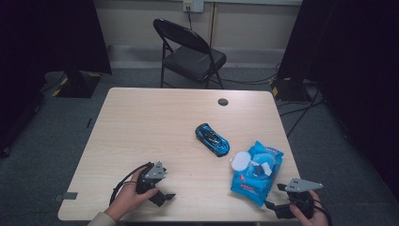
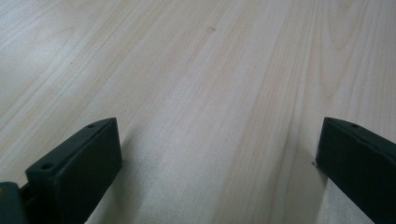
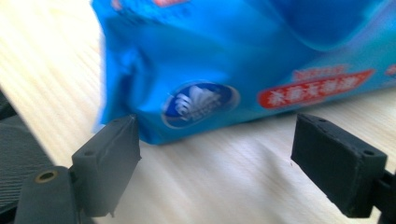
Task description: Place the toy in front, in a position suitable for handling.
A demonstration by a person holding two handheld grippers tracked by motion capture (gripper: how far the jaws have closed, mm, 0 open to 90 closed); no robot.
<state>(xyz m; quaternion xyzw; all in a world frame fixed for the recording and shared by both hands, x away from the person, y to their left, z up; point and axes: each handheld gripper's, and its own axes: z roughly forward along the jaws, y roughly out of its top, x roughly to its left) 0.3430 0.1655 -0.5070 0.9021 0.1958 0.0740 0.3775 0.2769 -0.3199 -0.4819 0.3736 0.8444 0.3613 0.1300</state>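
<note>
— Right gripper point(image 1: 282, 207): near corner of the pale wood-grain table point(image 1: 141, 122), jaws wide, nothing between them. Straight ahead, just beyond the tips: crinkly blue plastic wipes pack with white flip lid point(image 1: 256, 172).

— Touching?

— Hard to tell; in the right gripper view the left jaw tip sits right at the near corner of the pack point(image 3: 243, 60), no squeeze. Pack's end faces the jaws.

— Long axis?

— Running from the near edge away toward the table's middle, slightly tilted, roughly in line with the reach. So a short push forward, then a close across the narrow end, probably.

— Left gripper point(image 1: 162, 193)?

— Well apart, on the other near side, resting low over bare wood point(image 2: 210, 93), jaws spread wide, empty. Farther from the pack by a good way.

— Anything else nearby?

— Glossy blue and black toy car point(image 1: 212, 139), mid-table beyond the pack, apart from it.
</note>
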